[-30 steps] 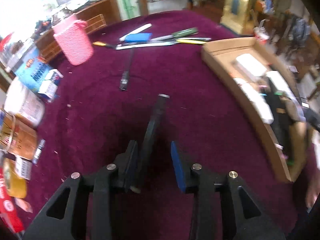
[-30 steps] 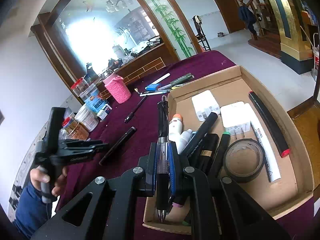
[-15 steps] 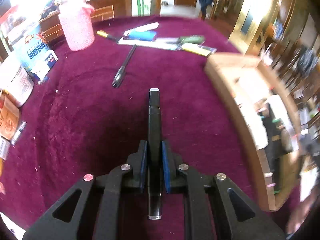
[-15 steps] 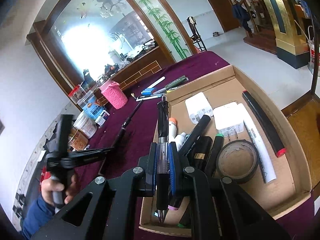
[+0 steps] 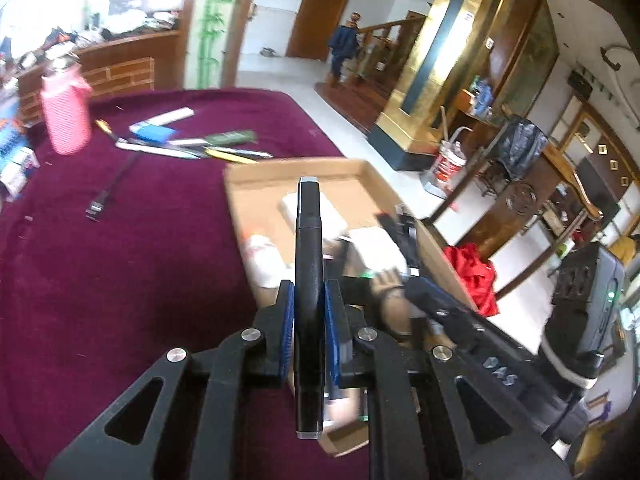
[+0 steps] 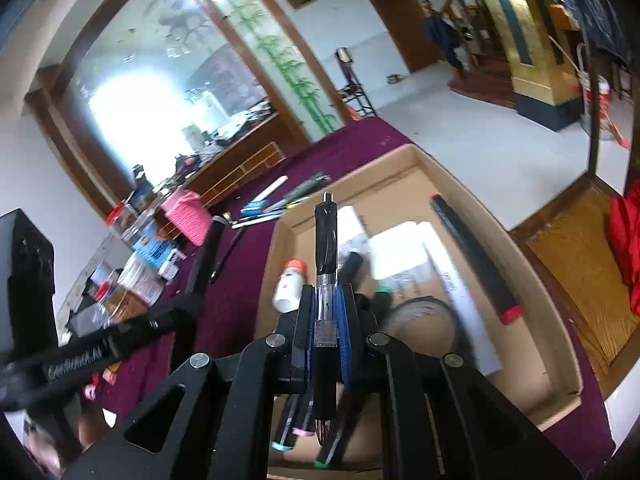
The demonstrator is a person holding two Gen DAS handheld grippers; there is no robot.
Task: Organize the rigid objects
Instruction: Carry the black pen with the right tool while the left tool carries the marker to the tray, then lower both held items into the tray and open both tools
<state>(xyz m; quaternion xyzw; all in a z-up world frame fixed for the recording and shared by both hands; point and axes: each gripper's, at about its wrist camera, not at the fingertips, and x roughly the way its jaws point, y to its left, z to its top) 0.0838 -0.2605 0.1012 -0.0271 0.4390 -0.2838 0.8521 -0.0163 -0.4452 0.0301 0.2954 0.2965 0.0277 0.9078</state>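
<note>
My left gripper (image 5: 309,320) is shut on a black marker (image 5: 308,256) and holds it lifted over the near left edge of the cardboard box (image 5: 256,168). My right gripper (image 6: 326,312) is shut on a black click pen (image 6: 326,248), held above the same box (image 6: 500,232). In the box lie white adapters (image 6: 404,248), a tape roll (image 6: 424,320), a white bottle with an orange cap (image 6: 289,284), a long black bar with a red tip (image 6: 476,256) and several markers. The left gripper and its marker show in the right wrist view (image 6: 208,256).
On the maroon tablecloth (image 5: 120,264) lie a black pen (image 5: 110,188), a blue eraser (image 5: 154,133) and several pens and markers (image 5: 216,148). A pink cup (image 5: 66,112) stands at the back left. Jars and boxes (image 6: 140,264) line the left edge.
My left gripper closed on the black marker, lifted it off the cloth and swung right over the box. My right gripper, still holding the pen, has come lower over the box.
</note>
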